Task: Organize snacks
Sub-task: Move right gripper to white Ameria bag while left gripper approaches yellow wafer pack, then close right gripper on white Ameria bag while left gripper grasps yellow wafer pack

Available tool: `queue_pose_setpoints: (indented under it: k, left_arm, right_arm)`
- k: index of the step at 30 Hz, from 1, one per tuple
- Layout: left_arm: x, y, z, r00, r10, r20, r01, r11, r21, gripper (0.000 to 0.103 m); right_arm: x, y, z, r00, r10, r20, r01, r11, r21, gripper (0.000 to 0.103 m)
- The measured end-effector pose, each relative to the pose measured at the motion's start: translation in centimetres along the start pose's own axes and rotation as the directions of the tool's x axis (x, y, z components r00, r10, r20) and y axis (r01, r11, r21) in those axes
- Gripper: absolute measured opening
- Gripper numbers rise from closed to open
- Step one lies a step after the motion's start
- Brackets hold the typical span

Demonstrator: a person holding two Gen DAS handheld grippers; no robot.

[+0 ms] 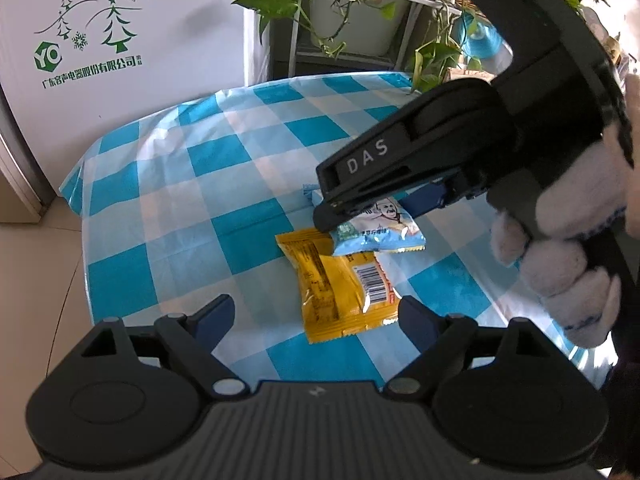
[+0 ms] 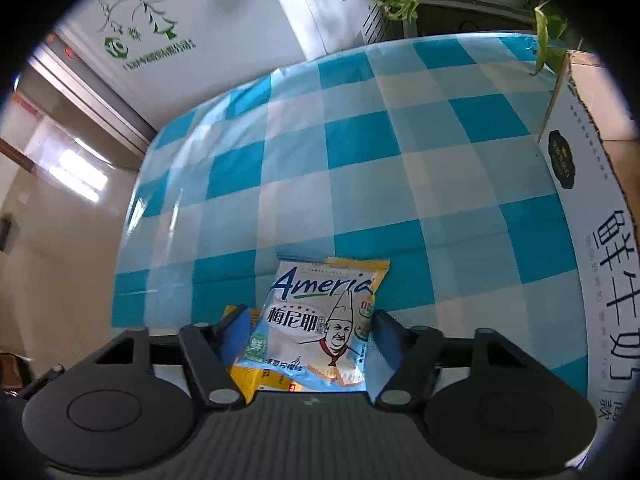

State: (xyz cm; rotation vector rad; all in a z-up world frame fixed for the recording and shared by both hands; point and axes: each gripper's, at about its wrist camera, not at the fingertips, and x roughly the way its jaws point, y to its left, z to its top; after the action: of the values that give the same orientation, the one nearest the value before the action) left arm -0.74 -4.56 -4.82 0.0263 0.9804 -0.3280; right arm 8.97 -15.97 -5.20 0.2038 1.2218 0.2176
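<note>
A light blue "Ameria" snack packet (image 2: 316, 320) with a chef picture lies partly on top of a yellow snack packet (image 1: 340, 292) on the blue-and-white checked tablecloth (image 1: 200, 168). My right gripper (image 2: 308, 328) has its blue-padded jaws on either side of the blue packet, touching its edges; in the left wrist view it (image 1: 360, 216) comes in from the right over that packet (image 1: 380, 232). My left gripper (image 1: 316, 316) is open and empty, its jaws on either side of the yellow packet's near end, a little above it.
A white cardboard milk box (image 2: 592, 240) stands at the table's right side. A white appliance (image 1: 120, 20) with green tree print stands behind the table. Potted vines on a metal rack (image 1: 360, 12) hang at the back right. Tiled floor (image 1: 36, 280) lies left.
</note>
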Motion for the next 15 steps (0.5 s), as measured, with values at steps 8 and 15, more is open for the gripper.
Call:
queue_pose_setpoints:
  k: [8, 15]
  left_arm:
    - [0.8, -1.1, 0.4, 1.0, -0.018, 0.006, 0.018, 1.0, -0.004, 0.089]
    - [2.1, -2.3, 1.0, 1.0, 0.0, 0.0, 0.0, 1.0, 0.016, 0.089]
  right_arm:
    - [-0.9, -1.3, 0.2, 0.999, -0.033, 0.036, 0.032, 0.999, 0.03, 0.058]
    - [-1.9, -3.3, 0.0, 0.996, -0.074, 0.055, 0.072, 0.996, 0.051, 0.058]
